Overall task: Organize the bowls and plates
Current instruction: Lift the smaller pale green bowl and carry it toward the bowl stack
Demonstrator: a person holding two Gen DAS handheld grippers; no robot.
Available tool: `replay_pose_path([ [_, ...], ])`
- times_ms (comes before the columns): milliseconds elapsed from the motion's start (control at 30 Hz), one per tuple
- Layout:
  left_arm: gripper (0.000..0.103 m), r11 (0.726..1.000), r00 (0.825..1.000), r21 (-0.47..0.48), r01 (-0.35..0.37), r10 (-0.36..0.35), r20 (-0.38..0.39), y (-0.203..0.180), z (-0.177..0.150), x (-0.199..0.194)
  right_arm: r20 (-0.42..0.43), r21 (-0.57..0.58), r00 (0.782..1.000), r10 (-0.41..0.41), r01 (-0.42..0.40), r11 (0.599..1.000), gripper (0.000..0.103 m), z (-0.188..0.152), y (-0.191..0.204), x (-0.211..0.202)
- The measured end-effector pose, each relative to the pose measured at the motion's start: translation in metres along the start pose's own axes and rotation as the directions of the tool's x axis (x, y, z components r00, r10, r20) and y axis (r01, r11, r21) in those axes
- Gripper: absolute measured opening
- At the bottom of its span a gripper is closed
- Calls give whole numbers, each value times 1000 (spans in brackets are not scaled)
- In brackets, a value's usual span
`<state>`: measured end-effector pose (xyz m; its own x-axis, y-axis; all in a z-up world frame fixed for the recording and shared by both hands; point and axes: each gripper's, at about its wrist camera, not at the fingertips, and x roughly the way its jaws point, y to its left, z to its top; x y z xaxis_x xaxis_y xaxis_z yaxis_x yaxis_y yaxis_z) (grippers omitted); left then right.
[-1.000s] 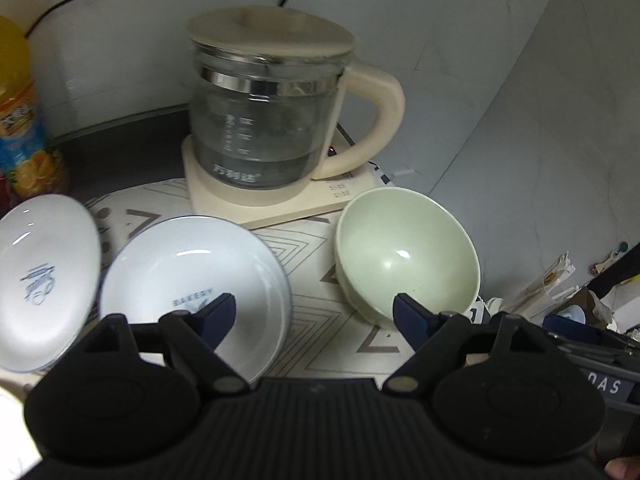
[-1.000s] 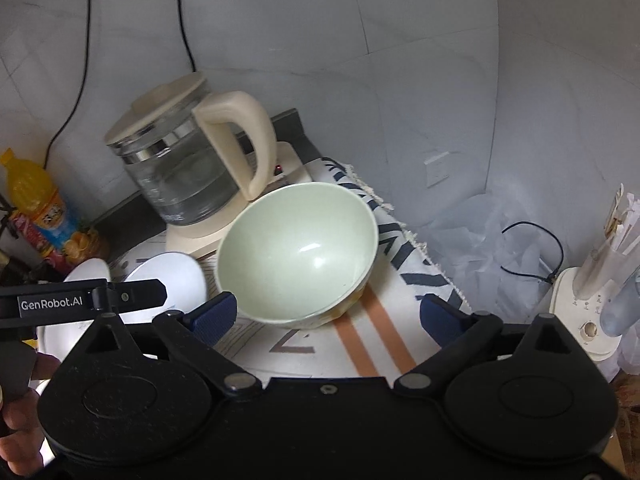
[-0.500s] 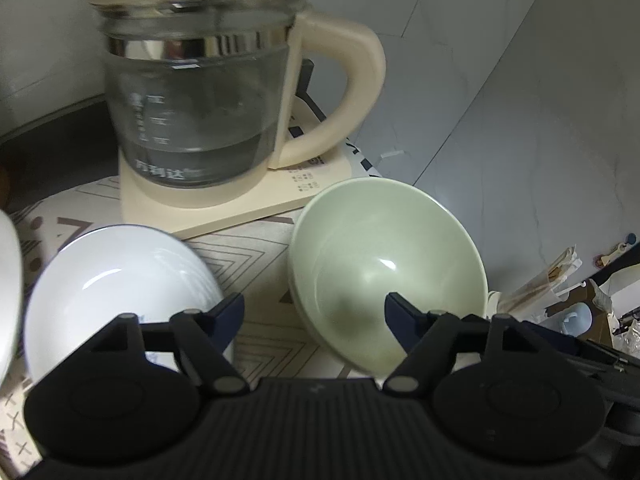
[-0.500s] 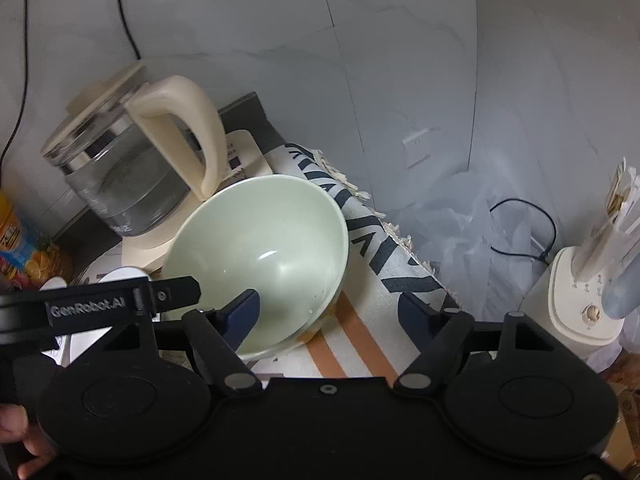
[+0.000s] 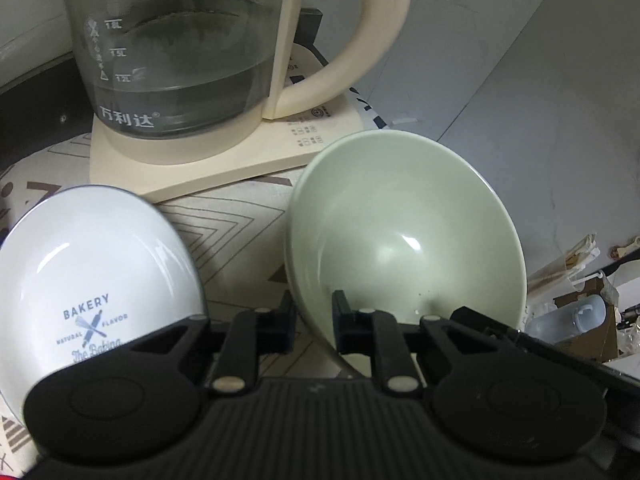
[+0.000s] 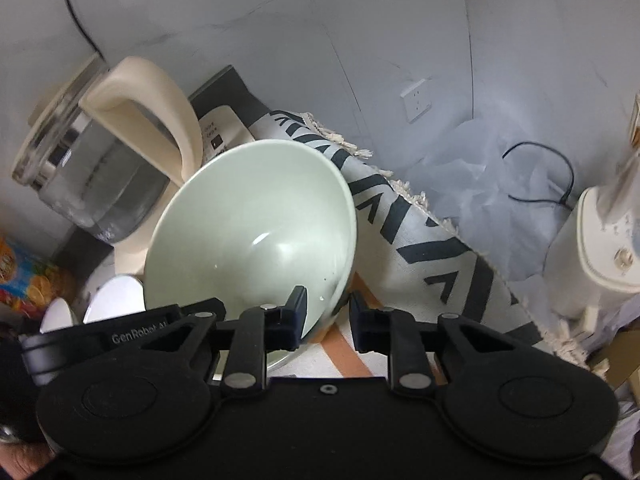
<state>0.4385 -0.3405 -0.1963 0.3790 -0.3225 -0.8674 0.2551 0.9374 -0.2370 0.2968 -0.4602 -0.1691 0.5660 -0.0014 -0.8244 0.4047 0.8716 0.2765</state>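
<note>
The green bowl (image 5: pixel 404 236) is smooth and glossy, round and deep, and sits on a patterned cloth (image 5: pixel 224 224) in front of the kettle (image 5: pixel 180 60), its rim tilted. The left gripper (image 5: pixel 313 322) straddles the bowl's near-left rim, one pad inside and one outside; its jaws are closing and now look narrow enough to pinch the wall. The right gripper (image 6: pixel 327 318) straddles the near-right rim the same way, jaws also closing, though whether its outer pad already presses on the wall is hard to say from this angle.

Just left of the bowl lies a shallow white plate (image 5: pixel 96 280), shiny, with blue "BAKERY" lettering. The kettle is clear glass with water in it, a cream plastic handle and a flat cream base (image 5: pixel 224 160) with small printed buttons.

Only the left view reads the plate's lettering and the kettle's level marks. Only the right view shows the cloth's fringed edge (image 6: pixel 404 188), its dark chevrons, a wall socket (image 6: pixel 416 98), a black cable (image 6: pixel 536 172) and a juice bottle (image 6: pixel 24 272).
</note>
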Motion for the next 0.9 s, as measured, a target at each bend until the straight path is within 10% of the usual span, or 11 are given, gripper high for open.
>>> replay_pose_path([
  [900, 15, 998, 990, -59, -26, 34, 135, 5, -24, -79, 110, -65, 991, 81, -74, 995, 22, -12, 24, -53],
])
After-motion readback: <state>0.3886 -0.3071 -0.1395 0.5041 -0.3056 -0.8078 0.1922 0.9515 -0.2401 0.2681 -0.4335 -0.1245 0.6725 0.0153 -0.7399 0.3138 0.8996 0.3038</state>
